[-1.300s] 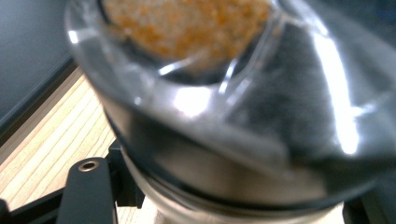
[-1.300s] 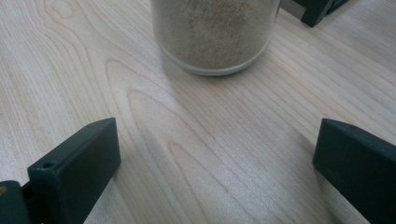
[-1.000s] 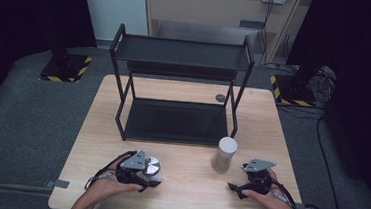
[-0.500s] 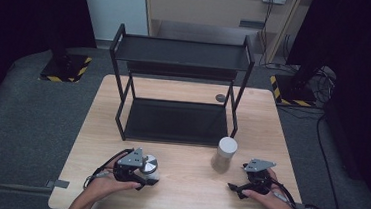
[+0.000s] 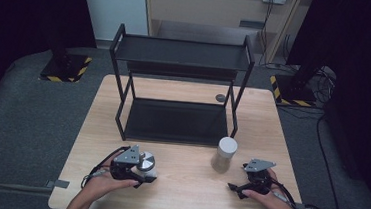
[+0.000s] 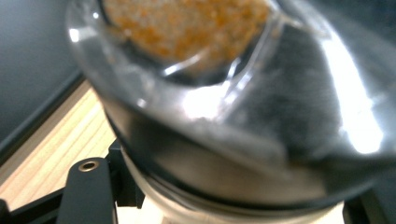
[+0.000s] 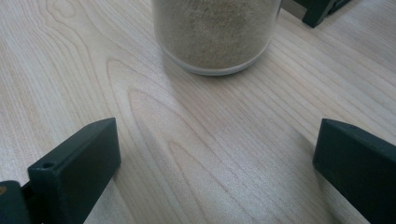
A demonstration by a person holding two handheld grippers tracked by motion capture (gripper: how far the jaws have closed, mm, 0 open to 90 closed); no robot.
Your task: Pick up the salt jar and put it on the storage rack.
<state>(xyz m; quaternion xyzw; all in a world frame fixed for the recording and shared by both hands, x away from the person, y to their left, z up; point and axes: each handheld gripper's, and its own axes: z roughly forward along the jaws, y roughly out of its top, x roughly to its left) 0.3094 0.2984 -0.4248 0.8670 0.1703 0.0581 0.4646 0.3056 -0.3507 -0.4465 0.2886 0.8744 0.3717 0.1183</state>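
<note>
Left gripper (image 5: pixel 141 168), near the table's (image 5: pixel 186 200) front-left edge, is clamped on a jar (image 6: pixel 224 93) of orange grains, blurred and cropped close-up. Right gripper (image 5: pixel 247 185) rests front-right, jaws wide apart and empty. Second jar (image 5: pixel 226 153) stands just ahead, its top cut off in the right gripper view.

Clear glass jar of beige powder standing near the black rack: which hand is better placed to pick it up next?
Right, probably. The right tool is open with the clear glass jar of beige powder just ahead between its jaws; the left tool is already shut on another jar.

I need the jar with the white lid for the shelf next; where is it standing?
In the high view, the white-lidded jar stands on the table right of centre, before the black rack's front right leg.
</note>
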